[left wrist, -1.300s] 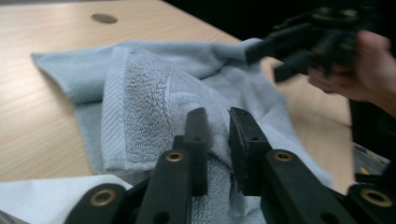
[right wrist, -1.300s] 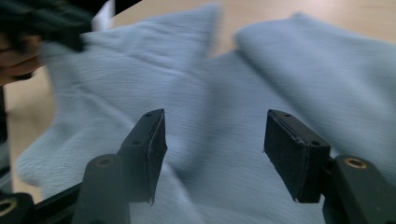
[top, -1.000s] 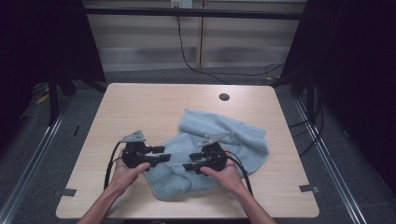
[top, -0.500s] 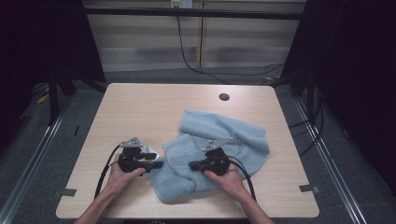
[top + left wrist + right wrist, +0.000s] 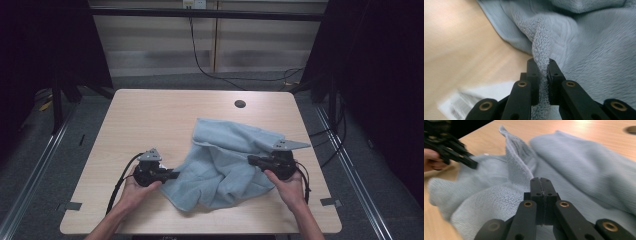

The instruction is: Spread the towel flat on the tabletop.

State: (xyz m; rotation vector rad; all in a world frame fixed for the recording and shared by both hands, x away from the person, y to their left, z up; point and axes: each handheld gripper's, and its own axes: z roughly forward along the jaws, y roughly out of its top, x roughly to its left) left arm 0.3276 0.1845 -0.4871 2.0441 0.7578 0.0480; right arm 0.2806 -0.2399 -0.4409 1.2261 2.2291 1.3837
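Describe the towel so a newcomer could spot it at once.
On the light wooden table, look at the near right half: the towel lies there in a rumpled heap. It is pale blue terry cloth, the only soft thing there, stretched between the left gripper and the right gripper.

My left gripper (image 5: 172, 174) sits low by my left hand (image 5: 131, 187) with jaws just closed onto a fold of the towel (image 5: 541, 60), my right gripper (image 5: 252, 160) is out to the right, jaws pressed together, forearms coming in from below.
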